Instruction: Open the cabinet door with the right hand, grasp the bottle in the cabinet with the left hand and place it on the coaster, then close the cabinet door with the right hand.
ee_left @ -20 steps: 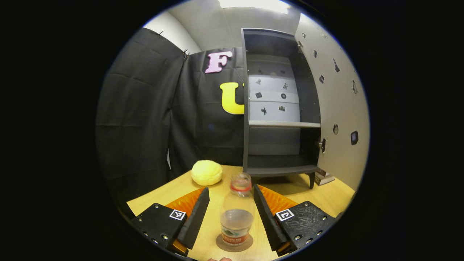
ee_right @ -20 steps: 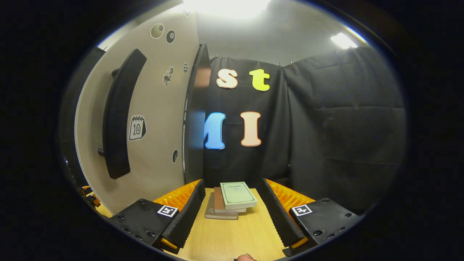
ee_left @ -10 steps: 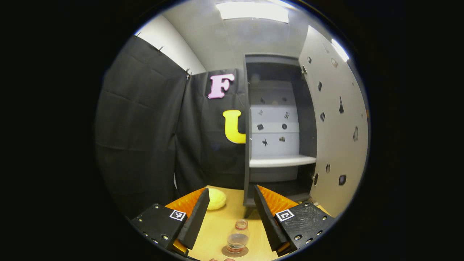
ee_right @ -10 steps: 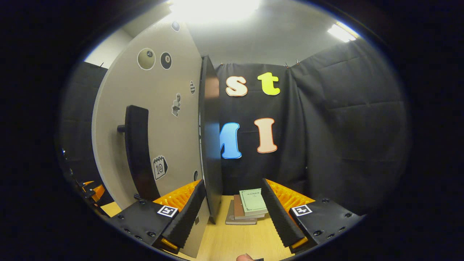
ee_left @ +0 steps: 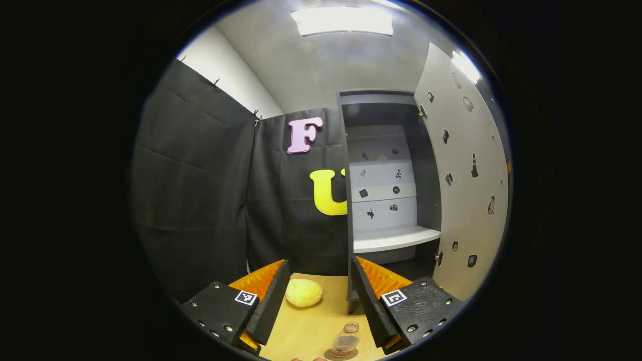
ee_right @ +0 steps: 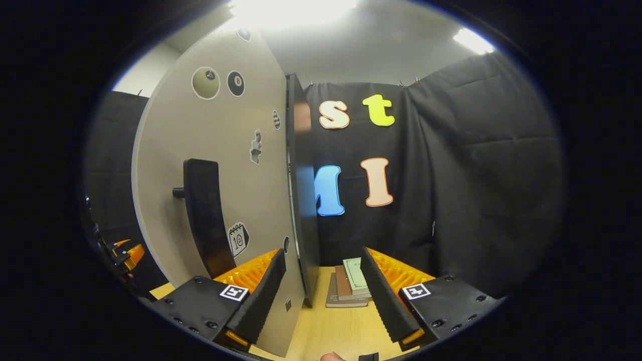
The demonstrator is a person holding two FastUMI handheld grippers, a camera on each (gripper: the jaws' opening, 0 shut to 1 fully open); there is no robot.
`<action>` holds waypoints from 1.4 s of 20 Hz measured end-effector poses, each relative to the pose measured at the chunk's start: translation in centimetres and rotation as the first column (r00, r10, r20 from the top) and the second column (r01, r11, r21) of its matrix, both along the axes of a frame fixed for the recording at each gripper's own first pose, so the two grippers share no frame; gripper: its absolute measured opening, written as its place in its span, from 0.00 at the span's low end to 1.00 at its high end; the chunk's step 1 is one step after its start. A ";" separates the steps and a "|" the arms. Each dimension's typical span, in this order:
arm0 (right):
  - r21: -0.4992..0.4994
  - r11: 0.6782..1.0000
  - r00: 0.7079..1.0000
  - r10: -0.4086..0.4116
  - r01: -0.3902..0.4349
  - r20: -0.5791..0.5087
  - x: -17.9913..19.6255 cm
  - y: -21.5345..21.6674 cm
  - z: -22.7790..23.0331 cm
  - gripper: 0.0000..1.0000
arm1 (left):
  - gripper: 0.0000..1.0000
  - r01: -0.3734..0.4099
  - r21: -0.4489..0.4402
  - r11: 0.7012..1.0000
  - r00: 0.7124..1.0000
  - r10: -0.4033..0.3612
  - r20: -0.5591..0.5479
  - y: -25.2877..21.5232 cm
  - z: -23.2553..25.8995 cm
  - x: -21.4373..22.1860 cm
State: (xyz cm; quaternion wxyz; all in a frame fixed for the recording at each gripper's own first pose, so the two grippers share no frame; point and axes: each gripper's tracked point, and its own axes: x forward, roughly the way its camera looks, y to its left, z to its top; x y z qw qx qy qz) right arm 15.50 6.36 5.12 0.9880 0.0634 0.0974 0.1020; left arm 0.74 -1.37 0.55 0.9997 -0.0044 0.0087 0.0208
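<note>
In the left gripper view a clear bottle (ee_left: 345, 342) with a red label stands upright on a round brown coaster (ee_left: 331, 356) at the bottom, between and below my open left gripper (ee_left: 318, 293), which is well clear of it. Behind stands the dark grey cabinet (ee_left: 383, 175), its beige door (ee_left: 466, 185) swung open to the right. In the right gripper view my right gripper (ee_right: 321, 288) is open, facing the door's outer face (ee_right: 220, 175) and its black bar handle (ee_right: 203, 215) at left, not touching them. The door's edge (ee_right: 301, 200) runs between the fingers.
A yellow sponge-like lump (ee_left: 304, 293) lies on the wooden table (ee_left: 301, 331) left of the cabinet. A stack of books (ee_right: 348, 283) rests on the table (ee_right: 331, 331) beyond the right gripper. The other gripper's orange part (ee_right: 128, 250) shows at far left.
The left gripper has drawn back and up from the bottle, which now looks small and low. The right gripper has shifted so the door and its handle sit closer to centre.
</note>
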 end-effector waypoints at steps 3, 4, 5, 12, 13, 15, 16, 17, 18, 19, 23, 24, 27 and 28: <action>0.005 1.000 1.000 -0.022 0.022 -0.012 -0.2 0.2 0.0 0.89 | 0.70 0.036 -0.021 0.999 0.999 -0.036 0.003 0.3 -0.1 1.4; 0.001 1.000 1.000 -0.027 0.027 -0.016 -0.2 0.3 0.0 0.89 | 0.70 0.048 -0.027 0.998 0.999 -0.048 0.003 0.4 -0.3 1.9; -0.008 0.999 0.999 -0.032 0.032 -0.017 -0.3 0.2 -0.1 0.90 | 0.70 0.057 -0.031 0.998 0.998 -0.057 0.004 0.7 -0.4 2.2; -0.062 0.998 1.000 -0.016 0.016 -0.006 -0.2 0.7 0.0 0.95 | 0.71 0.105 -0.036 0.994 0.994 -0.105 0.006 1.8 -0.5 3.1; -0.062 0.998 1.000 -0.011 0.010 -0.006 -0.2 1.0 -0.1 0.95 | 0.71 0.106 -0.038 0.994 0.994 -0.106 0.006 2.1 -0.6 3.1; -0.066 0.998 1.000 -0.003 0.003 -0.003 -0.2 1.4 0.0 0.89 | 0.73 0.105 -0.046 0.993 0.994 -0.105 0.005 3.2 -0.6 3.0; -0.070 0.998 1.000 -0.001 0.001 -0.002 -0.2 1.5 0.1 0.95 | 0.73 0.101 -0.049 0.994 0.995 -0.101 0.004 3.6 -0.8 3.0; -0.075 0.997 1.000 -0.001 0.001 -0.002 -0.1 1.5 0.1 0.95 | 0.71 0.097 -0.052 0.994 0.995 -0.097 0.001 3.9 -0.9 3.0; -0.078 0.997 1.000 -0.001 0.001 -0.002 0.0 1.6 0.1 0.95 | 0.70 0.092 -0.054 0.994 0.996 -0.093 -0.001 4.7 -0.9 2.9; -0.078 0.997 1.000 -0.002 0.002 -0.004 0.0 1.8 0.0 0.95 | 0.70 0.087 -0.055 0.995 0.996 -0.087 -0.004 5.5 -1.2 3.0; -0.076 0.997 1.000 0.002 -0.002 -0.008 0.0 2.3 0.0 0.95 | 0.71 0.073 -0.056 0.996 0.997 -0.073 -0.011 7.1 -1.7 2.9; -0.075 0.997 1.000 0.004 -0.005 -0.008 -0.1 2.4 0.0 0.95 | 0.71 0.069 -0.053 0.996 0.997 -0.070 -0.013 7.4 -1.8 3.0; -0.075 0.997 1.000 0.016 -0.016 -0.008 0.1 2.9 0.0 0.95 | 0.72 0.060 -0.053 0.997 0.998 -0.061 -0.021 8.2 -2.4 2.8; -0.075 0.997 1.000 0.021 -0.022 -0.009 0.1 3.1 0.0 0.96 | 0.72 0.057 -0.056 0.997 0.998 -0.059 -0.021 8.5 -2.4 2.8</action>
